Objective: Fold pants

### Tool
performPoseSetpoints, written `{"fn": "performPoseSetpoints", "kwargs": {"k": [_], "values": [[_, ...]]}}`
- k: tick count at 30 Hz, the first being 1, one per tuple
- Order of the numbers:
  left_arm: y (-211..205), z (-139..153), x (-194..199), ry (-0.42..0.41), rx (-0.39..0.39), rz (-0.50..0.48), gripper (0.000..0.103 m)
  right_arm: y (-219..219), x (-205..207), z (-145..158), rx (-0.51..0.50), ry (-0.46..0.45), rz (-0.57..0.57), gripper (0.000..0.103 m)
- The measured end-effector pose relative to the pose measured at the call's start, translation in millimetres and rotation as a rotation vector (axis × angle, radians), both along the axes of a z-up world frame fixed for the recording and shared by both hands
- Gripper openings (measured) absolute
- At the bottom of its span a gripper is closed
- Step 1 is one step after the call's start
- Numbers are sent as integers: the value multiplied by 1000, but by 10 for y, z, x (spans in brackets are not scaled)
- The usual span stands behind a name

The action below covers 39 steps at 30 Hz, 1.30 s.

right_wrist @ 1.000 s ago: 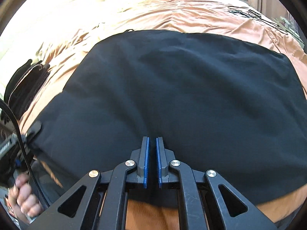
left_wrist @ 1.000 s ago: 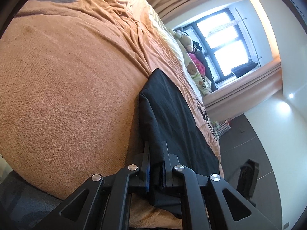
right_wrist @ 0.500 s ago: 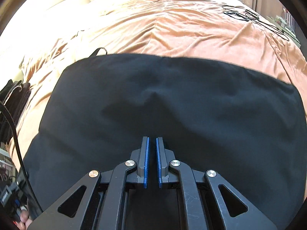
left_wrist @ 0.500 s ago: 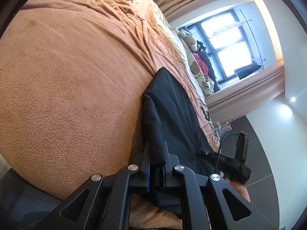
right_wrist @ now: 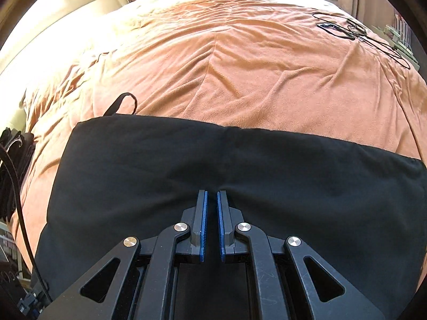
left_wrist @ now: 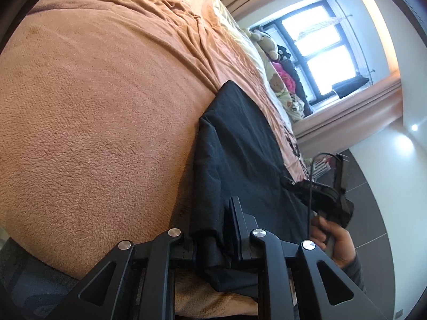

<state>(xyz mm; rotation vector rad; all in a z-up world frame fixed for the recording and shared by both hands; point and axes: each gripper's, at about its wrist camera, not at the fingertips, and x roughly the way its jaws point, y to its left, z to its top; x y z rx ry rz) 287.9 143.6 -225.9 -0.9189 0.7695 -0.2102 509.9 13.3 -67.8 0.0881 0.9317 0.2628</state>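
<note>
Black pants lie on an orange blanket near the bed's edge. My left gripper has its jaws opening; a thick fold at the pants' end lies loosely between them and hides the left finger. A hand holds my right gripper at the pants' right side. In the right wrist view the right gripper is shut, and the pants pucker up toward its tips as if pinched. A black drawstring loop pokes out at the far left corner.
The orange blanket spreads wide beyond the pants. Black cables lie on it at the far right. A dark stack of clothes sits at the left. Stuffed toys line the window side, with dark floor tiles past the bed edge.
The left jaws have spread apart around the fold. The right gripper has come forward over the pants, whose far edge now sits much nearer; it and its hand have entered the left wrist view.
</note>
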Motion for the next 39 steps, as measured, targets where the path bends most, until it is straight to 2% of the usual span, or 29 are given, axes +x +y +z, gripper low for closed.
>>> {"fn": "performPoseSetpoints", "kwargs": {"k": [2,5,9,15,24,39], "values": [[1,-4,17,5,3,-1,19,-16,-77,-6,10,4,18,4],[-8,0,43,18,12,-11,8,-50,-225,-14,21,8,39,4],[-26,93,44,11,40,-19,7,-101,-497,-33,55,7,71,4],[-42,222,48,6,41,-9,6,-194,-898,-119,65,2,125,4],[-126,613,131,-67,41,-28,6,-414,-1371,-119,139,18,180,4],[-611,1325,394,-163,148,-121,6,-1583,-1785,166,321,-68,34,4]]}}
